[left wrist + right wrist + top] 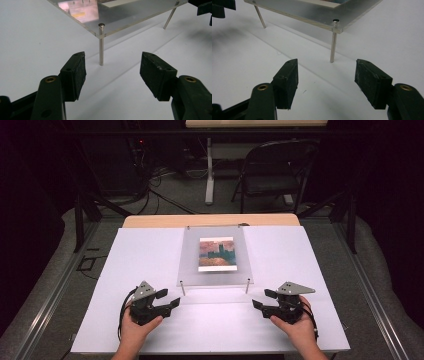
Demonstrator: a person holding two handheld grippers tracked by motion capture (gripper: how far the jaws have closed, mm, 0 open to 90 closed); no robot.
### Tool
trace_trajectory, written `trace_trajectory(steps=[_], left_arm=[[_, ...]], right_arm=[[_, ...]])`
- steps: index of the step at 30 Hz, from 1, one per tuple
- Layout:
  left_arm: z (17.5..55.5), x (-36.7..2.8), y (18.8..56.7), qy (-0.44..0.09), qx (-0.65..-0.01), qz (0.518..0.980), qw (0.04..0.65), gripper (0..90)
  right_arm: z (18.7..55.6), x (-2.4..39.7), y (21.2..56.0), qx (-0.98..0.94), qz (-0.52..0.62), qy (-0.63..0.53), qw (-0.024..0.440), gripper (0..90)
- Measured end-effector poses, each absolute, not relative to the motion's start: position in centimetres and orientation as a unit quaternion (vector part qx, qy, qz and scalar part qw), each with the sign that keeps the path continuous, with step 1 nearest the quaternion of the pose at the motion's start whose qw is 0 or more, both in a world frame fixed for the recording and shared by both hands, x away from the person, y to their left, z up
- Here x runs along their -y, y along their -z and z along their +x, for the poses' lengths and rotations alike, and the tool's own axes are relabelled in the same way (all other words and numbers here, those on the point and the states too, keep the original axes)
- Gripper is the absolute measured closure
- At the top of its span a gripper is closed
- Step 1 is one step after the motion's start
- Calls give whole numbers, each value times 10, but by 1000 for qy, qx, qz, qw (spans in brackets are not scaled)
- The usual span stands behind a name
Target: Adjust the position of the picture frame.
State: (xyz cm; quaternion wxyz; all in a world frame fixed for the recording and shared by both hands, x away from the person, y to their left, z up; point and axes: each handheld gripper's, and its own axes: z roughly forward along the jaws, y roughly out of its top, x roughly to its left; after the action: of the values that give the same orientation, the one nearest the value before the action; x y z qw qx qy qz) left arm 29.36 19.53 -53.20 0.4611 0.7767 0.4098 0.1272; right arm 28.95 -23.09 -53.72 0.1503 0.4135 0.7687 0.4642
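A clear acrylic plate stands on thin metal legs in the middle of the white table, with a small painting print held in it. My left gripper rests open near the plate's front left leg. In the left gripper view that leg stands just beyond my open left gripper. My right gripper is open near the front right leg. The right gripper view shows this leg a little ahead of the right gripper. Neither gripper holds anything.
A white sheet covers the wooden table. A folding chair and another table's leg stand on the floor beyond, with cables. Black curtains close in both sides.
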Motion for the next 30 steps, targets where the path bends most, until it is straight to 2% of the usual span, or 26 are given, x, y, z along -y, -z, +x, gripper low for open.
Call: trace_trajectory(steps=[14,21,27,30], left_arm=[[287,-206,516,-124,-405,776,468,373],[292,-208,506,-134,-408,772,469,375],[302,-206,498,-130,-410,771,469,370],[309,-204,492,-128,-412,768,473,370]], right_arm=[[282,234,521,-774,404,-463,154,352],[288,244,514,-759,426,-471,143,353],[294,248,503,-758,428,-465,160,345],[301,248,499,-760,427,-466,153,347]])
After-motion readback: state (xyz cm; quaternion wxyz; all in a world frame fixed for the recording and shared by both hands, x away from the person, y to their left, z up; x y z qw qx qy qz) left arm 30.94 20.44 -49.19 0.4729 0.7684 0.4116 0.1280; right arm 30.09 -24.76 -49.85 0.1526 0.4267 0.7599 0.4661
